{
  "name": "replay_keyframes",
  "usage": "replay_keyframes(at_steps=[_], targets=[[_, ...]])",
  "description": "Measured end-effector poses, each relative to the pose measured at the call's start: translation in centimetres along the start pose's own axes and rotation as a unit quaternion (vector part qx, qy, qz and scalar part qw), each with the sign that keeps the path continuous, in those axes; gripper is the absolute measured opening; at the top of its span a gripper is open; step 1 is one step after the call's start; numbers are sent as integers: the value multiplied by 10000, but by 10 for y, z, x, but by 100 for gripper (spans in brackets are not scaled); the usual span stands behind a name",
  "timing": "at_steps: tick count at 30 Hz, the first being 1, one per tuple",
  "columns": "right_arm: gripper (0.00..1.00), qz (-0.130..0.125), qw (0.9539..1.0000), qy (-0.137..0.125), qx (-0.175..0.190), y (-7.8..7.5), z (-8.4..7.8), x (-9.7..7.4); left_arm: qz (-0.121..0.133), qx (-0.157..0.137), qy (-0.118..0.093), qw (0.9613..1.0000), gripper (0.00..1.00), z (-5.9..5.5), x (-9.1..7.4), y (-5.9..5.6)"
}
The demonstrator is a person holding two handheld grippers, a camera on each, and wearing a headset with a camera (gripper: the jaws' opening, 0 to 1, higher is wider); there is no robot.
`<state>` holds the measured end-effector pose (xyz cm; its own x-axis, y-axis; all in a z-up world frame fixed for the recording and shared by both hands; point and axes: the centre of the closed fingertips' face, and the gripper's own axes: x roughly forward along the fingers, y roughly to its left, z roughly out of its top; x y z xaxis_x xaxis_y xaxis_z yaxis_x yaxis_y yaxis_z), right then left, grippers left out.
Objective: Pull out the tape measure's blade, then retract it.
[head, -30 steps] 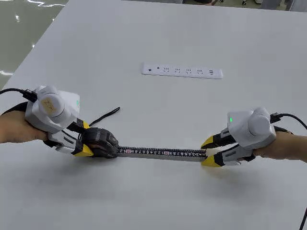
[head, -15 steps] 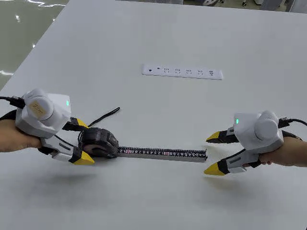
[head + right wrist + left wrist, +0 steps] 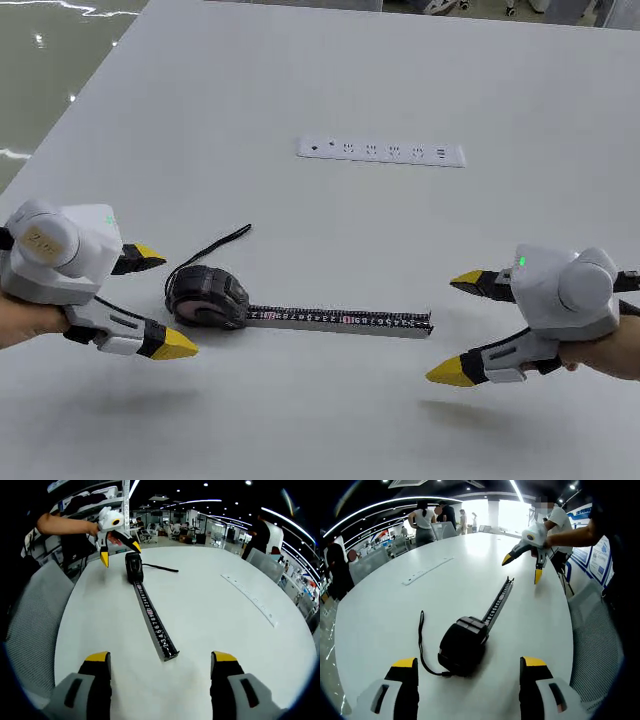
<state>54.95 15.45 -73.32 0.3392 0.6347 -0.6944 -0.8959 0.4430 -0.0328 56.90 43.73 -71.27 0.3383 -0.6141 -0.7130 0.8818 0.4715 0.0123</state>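
A broad, pale grey tabletop [image 3: 300, 80] takes up the head view, with a glossy greenish floor [image 3: 40, 60] beyond its left edge. At the left, the left hand-held gripper [image 3: 172, 304] hovers over the surface with its yellow-tipped jaws spread apart and nothing between them. Just to its right the black tape measure [image 3: 205, 297] lies on the tabletop, clear of both jaws, its thin wrist strap [image 3: 215, 245] curling away behind it. The blade [image 3: 340, 320] is drawn out and lies flat on the surface, running rightward from the case. Farther back, about mid-table, a white power strip [image 3: 380, 152] lies flat. At the right, the right hand-held gripper [image 3: 441, 330] faces the blade's hooked end, close to it but not touching, its jaws wide apart and empty. The gripper views show a large open office: long ceiling lights [image 3: 200, 501], people [image 3: 425, 522] standing past the table's far end, and a grey mesh chair [image 3: 30, 625] beside the table.
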Motion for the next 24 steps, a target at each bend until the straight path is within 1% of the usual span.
replay_keyframes(at_steps=[1,2,3,5,7,9,10,11,12,14,15,19,21,24], targets=[[85,-43,10000,-5,57,1,0,-1,14,-55,-28,10000,80,0,-2,-1],[86,-101,9998,-70,146,2,2,-3,42,-144,-85,9999,80,0,-5,-3],[88,-140,9996,-103,204,3,3,-5,67,-167,-139,9997,81,0,-6,-5],[89,-230,9992,-183,264,6,4,-8,128,-201,-223,9995,82,0,-10,-9],[91,-330,9982,-309,385,10,7,-12,172,-309,-341,9988,84,1,-13,-13],[93,-385,9977,-335,450,13,7,-13,277,-346,-442,9980,87,2,-16,-15],[94,-467,9970,-368,495,15,7,-15,329,-375,-491,9975,89,3,-19,-18],[94,-482,9968,-392,501,17,8,-16,365,-410,-528,9971,89,4,-20,-20],[95,-543,9961,-426,556,18,8,-18,409,-471,-590,9963,89,6,-24,-24],[96,-637,9948,-467,644,20,8,-21,515,-571,-752,9942,91,9,-26,-25],[97,-652,9944,-498,659,22,9,-23,538,-598,-834,9933,91,11,-28,-28],[97,-772,9924,-596,754,27,13,-29,654,-638,-928,9915,95,14,-32,-38],[97,-867,9904,-691,831,28,16,-33,730,-706,-1022,9896,97,15,-33,-41],[98,-883,9901,-705,835,29,17,-34,746,-732,-1052,9889,98,16,-33,-43]])
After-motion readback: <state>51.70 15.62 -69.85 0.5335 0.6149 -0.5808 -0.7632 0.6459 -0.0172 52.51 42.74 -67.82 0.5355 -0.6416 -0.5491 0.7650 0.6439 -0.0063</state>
